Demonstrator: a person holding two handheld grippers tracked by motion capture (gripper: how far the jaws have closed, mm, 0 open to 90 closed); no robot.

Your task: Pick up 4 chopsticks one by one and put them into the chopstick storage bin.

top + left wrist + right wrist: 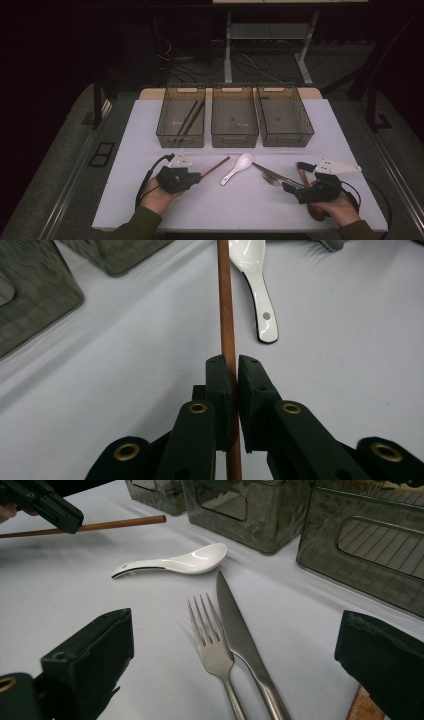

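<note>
Chopstick (226, 305): brown wood, pinched between the pads of the left gripper (234, 367), which are pressed together on it partway along its length. Most of the shaft runs straight ahead beyond the jaws, its far end near the white spoon (260, 295) lying just to the right of that line.

Right gripper (235, 645): jaws spread wide, holding nothing, low over the fork (212, 640) and knife (240, 630) that lie side by side between them.

Judgement: the stick belongs in the bin (181, 117) ahead and left of the left gripper, where other chopsticks (190, 117) already lie.

Recommendations: keep the pinch firm, since the long free end can pivot. Lift clear of the counter (150, 200) before swinging. Line the shaft up with the bin's length, lower it inside, then release.
</note>
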